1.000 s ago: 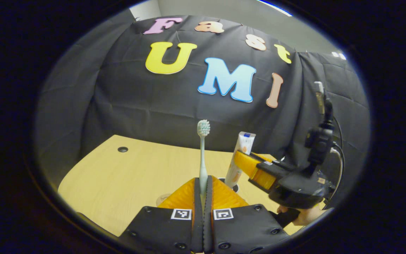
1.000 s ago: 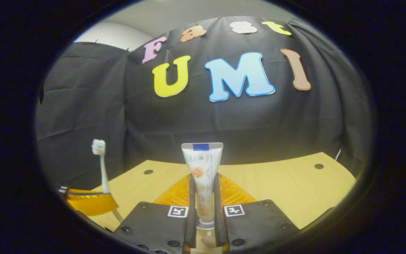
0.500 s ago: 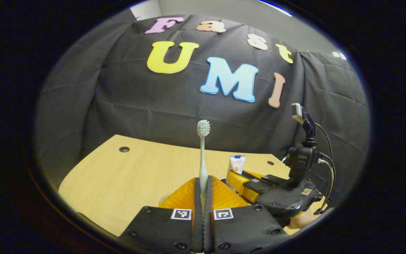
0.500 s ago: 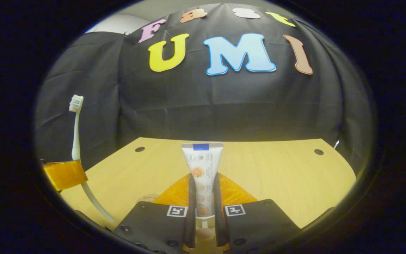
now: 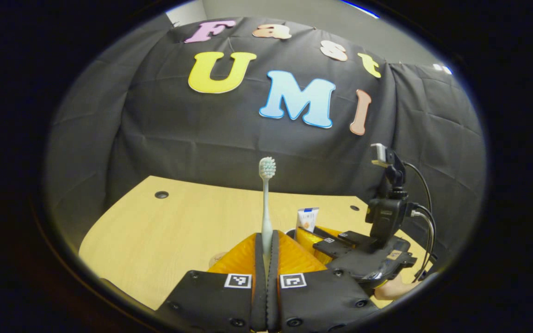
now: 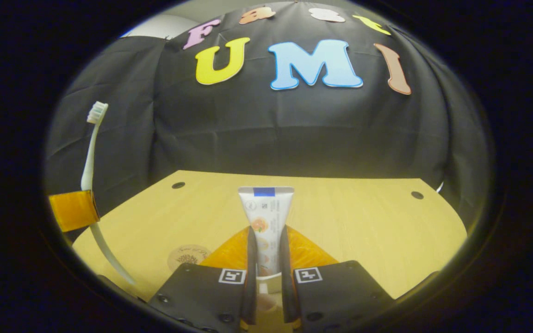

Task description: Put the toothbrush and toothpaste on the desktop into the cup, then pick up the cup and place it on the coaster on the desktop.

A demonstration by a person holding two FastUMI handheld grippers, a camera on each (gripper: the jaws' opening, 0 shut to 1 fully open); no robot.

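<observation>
At the bottom of the left gripper view, the left gripper (image 5: pixel 266 252) has its jaws closed on the toothbrush (image 5: pixel 265 203), clamped low on the handle. The toothbrush stands upright along the jaw axis, bristle head uppermost, clear of the worktop (image 5: pixel 164 231). To the right and slightly ahead sits the right gripper (image 5: pixel 315 236), lower over the worktop, with the flat end of the toothpaste (image 5: pixel 306 218) standing up from it. A dark rim just beside that tube may be the cup; it is too hidden to confirm.

At the bottom of the right gripper view, the right gripper (image 6: pixel 266 259) has its jaws closed on the toothpaste (image 6: pixel 265 222), one on each side of the tube. The tube's long axis runs upright, crimped end up, cap end down below the jaws. The toothbrush (image 6: pixel 89 162) appears at far left, held higher by an orange finger of the left gripper (image 6: pixel 73 210). A round coaster (image 6: pixel 188 255) lies on the worktop (image 6: pixel 363 231) just left of the jaws.

Judgement: the right gripper is lower and nearer the presumed cup, so the toothpaste looks set to go in first, cap end down.
</observation>
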